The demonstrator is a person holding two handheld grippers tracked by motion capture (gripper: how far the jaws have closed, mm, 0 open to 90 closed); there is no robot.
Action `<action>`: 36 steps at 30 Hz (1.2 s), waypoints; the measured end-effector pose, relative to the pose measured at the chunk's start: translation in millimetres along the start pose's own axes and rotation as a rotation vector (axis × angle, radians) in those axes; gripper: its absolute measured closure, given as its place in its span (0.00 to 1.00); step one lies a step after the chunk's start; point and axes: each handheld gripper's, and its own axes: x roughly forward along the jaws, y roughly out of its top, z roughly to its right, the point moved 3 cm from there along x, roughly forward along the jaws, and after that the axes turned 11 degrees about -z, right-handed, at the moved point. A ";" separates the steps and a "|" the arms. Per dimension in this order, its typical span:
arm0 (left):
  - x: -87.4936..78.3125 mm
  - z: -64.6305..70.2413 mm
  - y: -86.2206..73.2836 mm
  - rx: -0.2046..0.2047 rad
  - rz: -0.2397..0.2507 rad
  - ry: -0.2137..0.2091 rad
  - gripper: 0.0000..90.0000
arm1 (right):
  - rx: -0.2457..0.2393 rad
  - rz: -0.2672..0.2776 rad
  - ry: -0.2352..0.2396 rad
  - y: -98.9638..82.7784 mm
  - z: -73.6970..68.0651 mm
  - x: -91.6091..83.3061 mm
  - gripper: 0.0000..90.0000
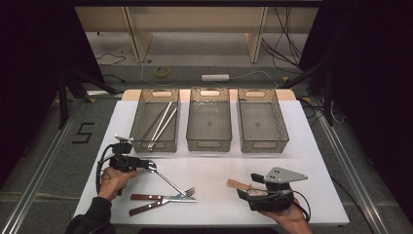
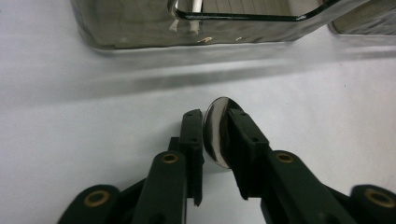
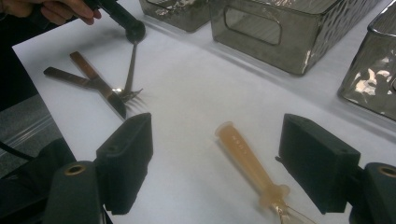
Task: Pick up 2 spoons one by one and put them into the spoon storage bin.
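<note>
Left tool [image 2: 215,140] pinches fork [image 1: 171,183] handle-end.

From my station I see black jaws on the left gripper [image 1: 148,165], closed on the shiny silver fork [image 1: 170,181]. The two knives [image 1: 156,201] have brown handles and silver blades. Near the black right gripper [image 3: 217,163] lies a pale amber, translucent handle [image 3: 245,156]. The three far baskets [image 1: 209,145] are smoky grey with a rippled texture; the table [image 1: 311,161] is plain white.
</note>
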 end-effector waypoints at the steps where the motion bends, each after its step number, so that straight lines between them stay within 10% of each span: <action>1: 0.1 -0.2 0.1 -0.001 0.002 0.000 0.87 | 0.000 0.000 0.001 0.0 0.0 0.0 0.30; 15: -5.5 3.7 4.4 -0.042 0.082 -0.129 0.97 | 0.000 -0.003 0.000 -0.1 0.4 0.2 0.30; 36: -38.8 10.8 7.6 -0.001 0.277 -0.123 0.98 | -0.005 -0.001 -0.004 -0.1 0.4 0.1 0.30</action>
